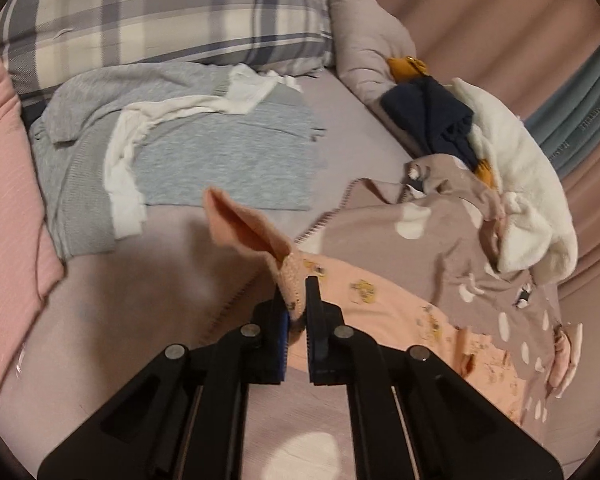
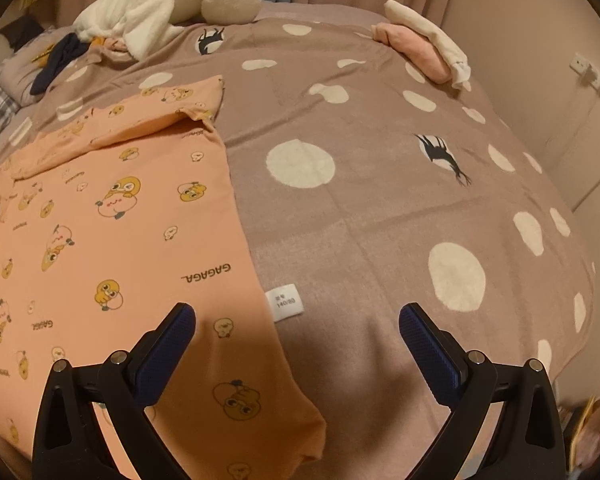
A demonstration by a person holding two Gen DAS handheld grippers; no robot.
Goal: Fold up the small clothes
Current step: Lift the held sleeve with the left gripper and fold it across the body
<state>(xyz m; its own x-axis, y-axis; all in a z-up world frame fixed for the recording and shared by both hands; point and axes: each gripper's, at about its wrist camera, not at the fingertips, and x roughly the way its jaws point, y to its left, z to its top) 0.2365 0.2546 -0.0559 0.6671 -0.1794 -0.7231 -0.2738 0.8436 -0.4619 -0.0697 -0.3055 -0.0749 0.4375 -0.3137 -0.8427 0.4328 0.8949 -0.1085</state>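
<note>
peach printed top (image 2: 112,240) lies flat on the spotted blanket (image 2: 380,200), under and ahead of the right gripper (image 2: 296,336), jaws wide apart, empty. left gripper (image 1: 298,300) is clamped on its ribbed cuff (image 1: 290,280), sleeve lifted. thin pinch may slip, or drag the body crooked.

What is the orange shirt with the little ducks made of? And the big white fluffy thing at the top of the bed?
The orange shirt looks like thin, soft cotton knit: smooth, matte, lying flat, with printed cartoons. The left gripper pinches its ribbed cuff. The white fluffy thing looks like plush fleece: thick, fuzzy, puffy. I can't be sure of either fabric.
</note>
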